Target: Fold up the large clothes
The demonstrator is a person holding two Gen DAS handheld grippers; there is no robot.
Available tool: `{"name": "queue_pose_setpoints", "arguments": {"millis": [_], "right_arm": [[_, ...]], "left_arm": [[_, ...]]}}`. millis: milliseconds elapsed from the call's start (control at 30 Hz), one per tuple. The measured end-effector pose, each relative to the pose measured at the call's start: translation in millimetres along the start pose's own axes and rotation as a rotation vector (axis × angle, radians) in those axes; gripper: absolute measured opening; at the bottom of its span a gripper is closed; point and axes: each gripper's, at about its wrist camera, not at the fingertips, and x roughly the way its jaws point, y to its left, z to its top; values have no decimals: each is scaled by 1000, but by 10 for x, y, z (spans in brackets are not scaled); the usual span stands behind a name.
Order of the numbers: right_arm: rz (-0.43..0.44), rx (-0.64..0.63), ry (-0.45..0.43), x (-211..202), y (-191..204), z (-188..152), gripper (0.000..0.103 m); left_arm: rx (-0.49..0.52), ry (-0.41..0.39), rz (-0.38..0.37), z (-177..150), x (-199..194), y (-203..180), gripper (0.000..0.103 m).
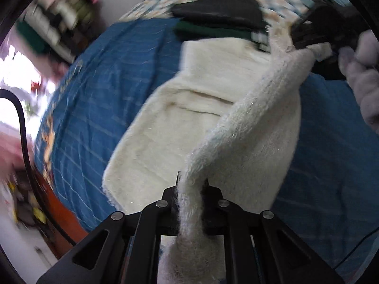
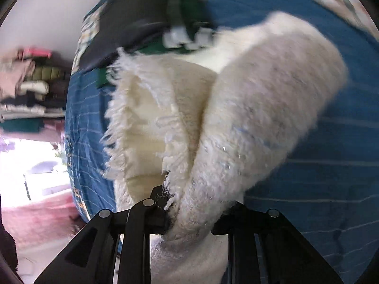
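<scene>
Both hand-held grippers (image 1: pixel 191 187) (image 2: pixel 189 203) on cream sweater (image 1: pixel 201 108).

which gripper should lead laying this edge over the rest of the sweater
Probably right. The right gripper holds the far end of the sweater, near the dark folded clothes; the left gripper grips the near end and could simply follow.

sweater (image 1: pixel 208 123) — cream, fuzzy | bedspread (image 1: pixel 106 90) — blue, thin pale stripes | folded clothes (image 1: pixel 220 14): black, dark green
</scene>
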Motion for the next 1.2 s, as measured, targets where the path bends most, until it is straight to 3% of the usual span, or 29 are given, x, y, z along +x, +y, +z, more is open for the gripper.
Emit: {"name": "queue_pose_setpoints", "arguments": {"millis": [100, 200, 267, 333, 400, 433, 467, 533, 567, 700, 733, 800, 900, 1000, 1067, 1100, 1200], "right_arm": [[-32, -54, 29, 271, 647, 41, 24], [-61, -109, 55, 828, 1249, 112, 24], [-98, -137, 91, 1317, 1525, 191, 33], [-96, -124, 134, 1776, 1663, 279, 61], [-5, -98, 142, 1925, 1589, 312, 78], [93, -89, 139, 1844, 1542, 319, 78], [162, -85, 140, 1774, 1449, 314, 78], [299, -52, 117, 1452, 1159, 322, 79], [307, -34, 92, 1275, 989, 331, 79], [120, 35, -8, 824, 144, 473, 79], [83, 64, -5, 824, -128, 540, 79], [90, 110, 25, 946, -474, 644, 79], [224, 128, 96, 1335, -683, 825, 79], [380, 127, 139, 1754, -621, 988, 78], [410, 110, 94, 1808, -513, 1028, 61], [404, 110, 74, 1798, -466, 1007, 43], [435, 221, 1, 1534, -578, 787, 30]], "left_arm": [[-120, 20, 6, 142, 274, 570, 15], [-206, 49, -12, 194, 625, 994, 15], [-243, 97, -22, 192, 943, 1220, 18], [-282, 147, -40, 159, 1152, 1371, 32], [-328, 175, -68, 103, 1222, 1501, 65], [-352, 193, -87, 63, 1214, 1555, 74], [-372, 196, -98, 26, 1179, 1588, 82], [-410, 192, -92, -82, 1040, 1638, 83], [-431, 199, -86, -150, 989, 1638, 83], [-510, 240, -4, -348, 1076, 1588, 84], [-514, 272, 32, -382, 1203, 1522, 84], [-525, 298, 52, -407, 1378, 1484, 85], [-515, 307, 65, -357, 1507, 1440, 89], [-480, 305, 84, -307, 1519, 1371, 91], [-439, 297, 101, -285, 1509, 1322, 92], [-409, 295, 110, -273, 1496, 1293, 92], [-361, 290, 133, -195, 1448, 1232, 92]]}}
